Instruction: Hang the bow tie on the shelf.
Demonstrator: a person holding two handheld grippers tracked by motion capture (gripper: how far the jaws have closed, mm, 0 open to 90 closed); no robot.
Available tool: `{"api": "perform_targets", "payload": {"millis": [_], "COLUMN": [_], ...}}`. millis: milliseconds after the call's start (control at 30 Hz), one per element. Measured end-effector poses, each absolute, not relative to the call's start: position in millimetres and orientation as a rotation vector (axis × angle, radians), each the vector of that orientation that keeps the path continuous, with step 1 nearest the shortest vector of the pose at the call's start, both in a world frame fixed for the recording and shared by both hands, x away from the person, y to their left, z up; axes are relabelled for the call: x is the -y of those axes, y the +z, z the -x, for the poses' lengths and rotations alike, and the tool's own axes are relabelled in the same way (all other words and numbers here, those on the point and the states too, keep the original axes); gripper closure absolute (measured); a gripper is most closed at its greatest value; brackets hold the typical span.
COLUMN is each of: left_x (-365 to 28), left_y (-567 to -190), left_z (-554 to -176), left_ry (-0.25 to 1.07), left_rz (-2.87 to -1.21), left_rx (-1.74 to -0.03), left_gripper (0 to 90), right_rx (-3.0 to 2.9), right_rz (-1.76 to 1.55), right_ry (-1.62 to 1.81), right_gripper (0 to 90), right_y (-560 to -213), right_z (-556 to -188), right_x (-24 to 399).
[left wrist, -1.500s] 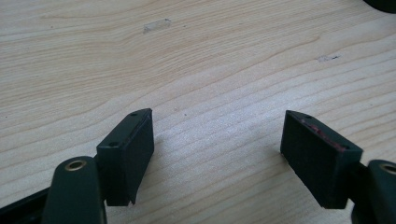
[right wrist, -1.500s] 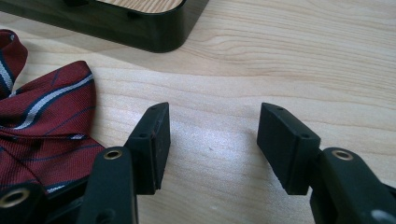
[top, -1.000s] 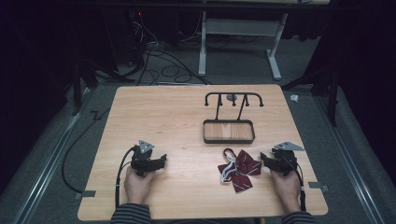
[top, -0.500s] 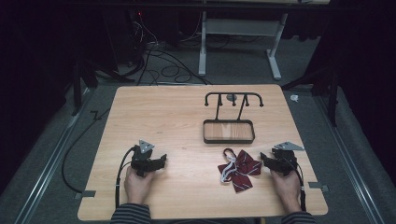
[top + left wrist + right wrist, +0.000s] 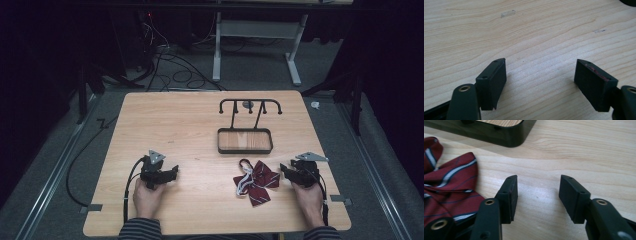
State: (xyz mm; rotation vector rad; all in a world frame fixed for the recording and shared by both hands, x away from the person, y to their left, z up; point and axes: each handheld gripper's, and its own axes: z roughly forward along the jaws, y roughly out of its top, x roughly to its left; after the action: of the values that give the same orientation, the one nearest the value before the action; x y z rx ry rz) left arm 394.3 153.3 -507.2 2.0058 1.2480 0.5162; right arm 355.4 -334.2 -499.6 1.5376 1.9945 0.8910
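Both grippers, left [image 5: 167, 175] and right [image 5: 290, 171], rest on the table [image 5: 180, 120] with jaws spread, the right beside a striped bow [image 5: 257, 180].

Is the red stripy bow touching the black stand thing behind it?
Apart. In the high view, a strip of bare wood shows between the red striped bow and the black stand's tray base; the right gripper view shows the same gap.

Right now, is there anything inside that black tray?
Empty. The black tray shows bare wood inside its rim; the striped bow tie lies outside it, on the table.
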Motion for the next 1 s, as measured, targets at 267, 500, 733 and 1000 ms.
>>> {"api": "perform_targets", "payload": {"millis": [267,500,733,1000], "left_x": [-153.3,-153.5,-153.5,-153.5], "left_y": [-507.2,-507.0,-507.1,-507.0], "left_z": [-394.3,-394.3,-394.3,-394.3], "left_ry": [0.516,0.513,0.513,0.513], "left_rz": [-2.006,-2.007,-2.006,-2.006], "left_rx": [-1.248,-1.248,-1.248,-1.248], "left_gripper": [26.4,26.4,26.4,26.4], "right_rx": [-1.999,-2.007,-2.009,-2.015], "right_rz": [-1.537,-1.531,-1.522,-1.503], "right_ry": [0.972,1.003,1.029,1.058], "right_gripper": [56.7,57.0,57.3,58.1], "right_y": [-497.9,-495.6,-492.5,-488.0], "right_z": [-348.7,-344.4,-339.6,-335.2], "right_x": [339.2,338.2,337.7,334.7]}}
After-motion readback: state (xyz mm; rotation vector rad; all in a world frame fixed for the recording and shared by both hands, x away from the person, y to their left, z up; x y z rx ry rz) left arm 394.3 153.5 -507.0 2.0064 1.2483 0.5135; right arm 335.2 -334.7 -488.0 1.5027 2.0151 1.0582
